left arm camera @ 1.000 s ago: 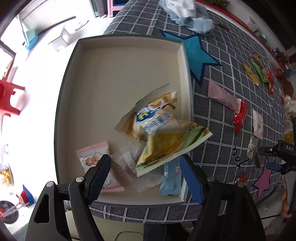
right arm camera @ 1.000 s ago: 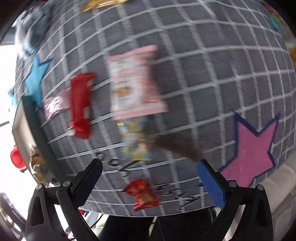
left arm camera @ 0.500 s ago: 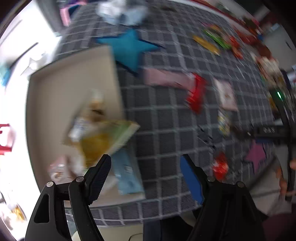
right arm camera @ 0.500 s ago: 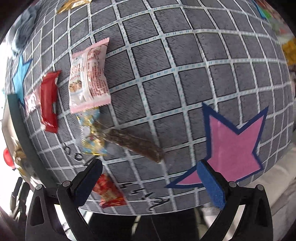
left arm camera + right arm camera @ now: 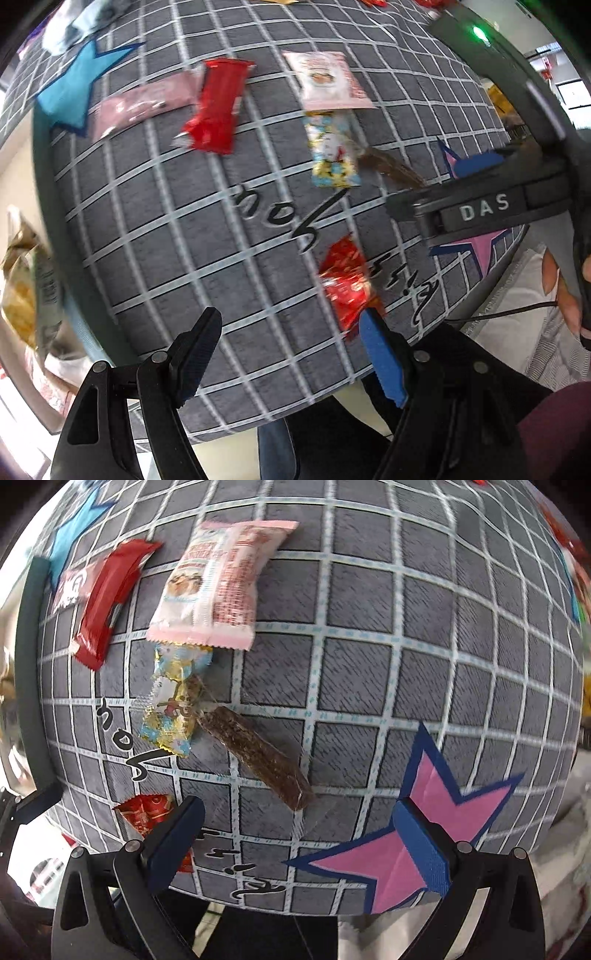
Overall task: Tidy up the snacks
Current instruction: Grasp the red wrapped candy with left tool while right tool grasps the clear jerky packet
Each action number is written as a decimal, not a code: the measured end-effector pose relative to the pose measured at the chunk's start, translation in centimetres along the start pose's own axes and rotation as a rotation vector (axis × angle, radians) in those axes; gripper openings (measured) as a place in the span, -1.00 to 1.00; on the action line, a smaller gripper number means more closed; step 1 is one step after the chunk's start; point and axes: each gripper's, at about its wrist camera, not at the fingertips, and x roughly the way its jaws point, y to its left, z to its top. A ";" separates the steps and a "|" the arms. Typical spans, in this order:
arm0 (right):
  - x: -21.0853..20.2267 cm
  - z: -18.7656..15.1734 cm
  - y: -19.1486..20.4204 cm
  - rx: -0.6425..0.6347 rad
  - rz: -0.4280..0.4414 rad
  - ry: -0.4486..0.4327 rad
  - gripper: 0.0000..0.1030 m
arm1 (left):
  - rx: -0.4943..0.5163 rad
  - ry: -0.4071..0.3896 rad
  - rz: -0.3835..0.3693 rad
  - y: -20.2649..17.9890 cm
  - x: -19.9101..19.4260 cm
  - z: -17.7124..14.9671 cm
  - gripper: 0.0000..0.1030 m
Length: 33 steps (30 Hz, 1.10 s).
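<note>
Snacks lie on a grey checked mat (image 5: 155, 229). My left gripper (image 5: 291, 347) is open and empty above the mat's near edge; a small red wrapped snack (image 5: 345, 277) lies just beyond its right finger. My right gripper (image 5: 299, 834) is open and empty, low over a brown bar in clear wrap (image 5: 258, 757). Beside the bar lie a blue-and-yellow packet (image 5: 173, 705), a pink packet (image 5: 218, 587) and a long red bar (image 5: 105, 598). The right gripper's body (image 5: 480, 210) shows in the left wrist view.
The box's dark rim (image 5: 48, 192) runs down the left, with bagged snacks (image 5: 26, 288) inside it. A blue star (image 5: 74, 85) and a pink star (image 5: 424, 834) are patches on the mat. A pale pink wrapper (image 5: 144, 103) lies by the red bar (image 5: 218, 107). More snacks sit far back.
My left gripper has swung right, away from the box and out over the mat. My right gripper has moved closer to the brown bar. Both stayed open.
</note>
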 end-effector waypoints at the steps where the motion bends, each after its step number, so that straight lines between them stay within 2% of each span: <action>1: 0.1 0.2 0.4 -0.010 0.003 0.000 0.99 | 0.002 -0.002 -0.003 -0.4 0.1 0.2 0.55; 4: 0.1 0.9 0.7 -0.015 0.017 -0.001 0.99 | 0.003 -0.010 -0.012 -1.5 0.2 0.7 0.56; 5: 0.1 1.0 0.6 -0.014 0.024 -0.004 0.99 | 0.003 0.008 -0.035 -1.9 0.4 0.9 0.56; 7: -0.1 1.5 0.3 -0.020 0.037 -0.004 0.99 | 0.009 0.029 -0.026 -2.7 1.2 1.2 0.56; 11: 0.5 1.9 1.2 -0.066 0.025 0.006 0.99 | 0.007 0.063 0.012 -3.9 2.9 1.6 0.56; 16: 1.8 2.2 3.4 -0.097 -0.009 0.007 0.99 | -0.006 0.074 0.083 -4.5 4.5 2.3 0.57; 19: 2.8 3.7 4.3 -0.089 -0.037 -0.005 0.99 | 0.009 0.060 0.132 -4.8 4.8 2.9 0.58; 21: 3.1 4.0 4.1 -0.064 -0.045 -0.007 0.99 | 0.009 0.048 0.180 -4.3 4.9 3.3 0.62; 23: 3.1 4.4 2.4 -0.026 -0.038 -0.006 0.99 | -0.027 0.035 0.154 -3.0 4.8 3.9 0.68; 29: 3.3 4.5 -1.5 0.135 0.003 0.002 0.99 | -0.098 0.016 0.154 0.8 4.2 6.0 0.70; 33: 3.1 4.7 -1.8 0.116 0.011 0.005 0.99 | -0.123 0.005 0.135 2.3 3.8 7.3 0.70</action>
